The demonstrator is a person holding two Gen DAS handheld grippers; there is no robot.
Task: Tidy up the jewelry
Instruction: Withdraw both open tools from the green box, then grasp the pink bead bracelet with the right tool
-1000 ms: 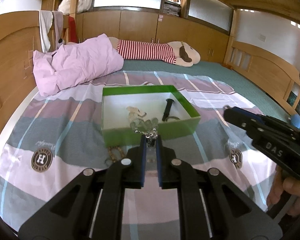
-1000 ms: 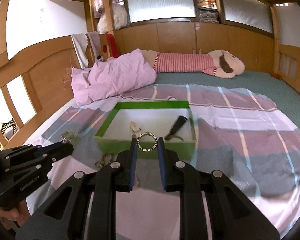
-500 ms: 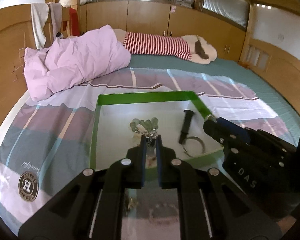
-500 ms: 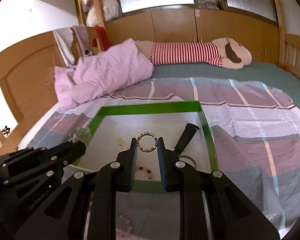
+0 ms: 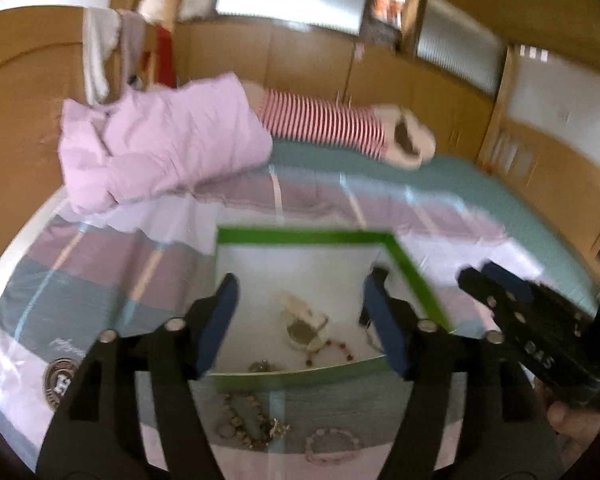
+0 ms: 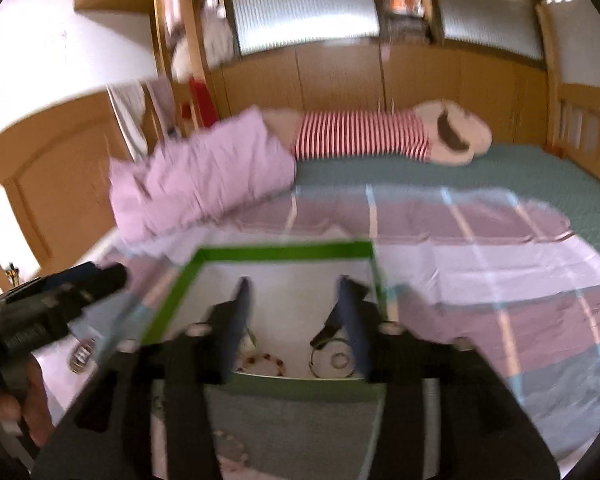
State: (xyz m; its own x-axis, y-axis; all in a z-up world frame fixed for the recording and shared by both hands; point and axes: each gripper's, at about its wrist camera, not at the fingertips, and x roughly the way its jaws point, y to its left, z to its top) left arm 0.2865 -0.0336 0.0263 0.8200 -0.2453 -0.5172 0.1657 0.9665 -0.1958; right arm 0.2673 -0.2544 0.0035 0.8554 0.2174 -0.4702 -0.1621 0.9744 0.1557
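Note:
A green box (image 5: 300, 235) with a white floor lies on the striped bedspread; it also shows in the right wrist view (image 6: 284, 251). My left gripper (image 5: 300, 312) is open and empty above the box. Below it in the box lie a pale bead piece (image 5: 304, 326) and a red bead bracelet (image 5: 332, 350). My right gripper (image 6: 296, 312) is open and empty over the box. Under it lie a small ring (image 6: 338, 359), a black strap (image 6: 328, 330) and a red bead bracelet (image 6: 260, 360). A brown bead bracelet (image 5: 244, 424) and a pink bead bracelet (image 5: 332, 442) lie on the bedspread in front of the box.
A pink pillow (image 5: 156, 140) and a striped plush toy (image 5: 340, 128) lie at the far side of the bed. Wooden bed walls (image 5: 20, 100) rise at the left and right. The right gripper shows at the right of the left wrist view (image 5: 540, 320).
Both grippers opened over the box. The left let go of the pale green bead piece and the right let go of the small ring; both pieces now lie in the box.

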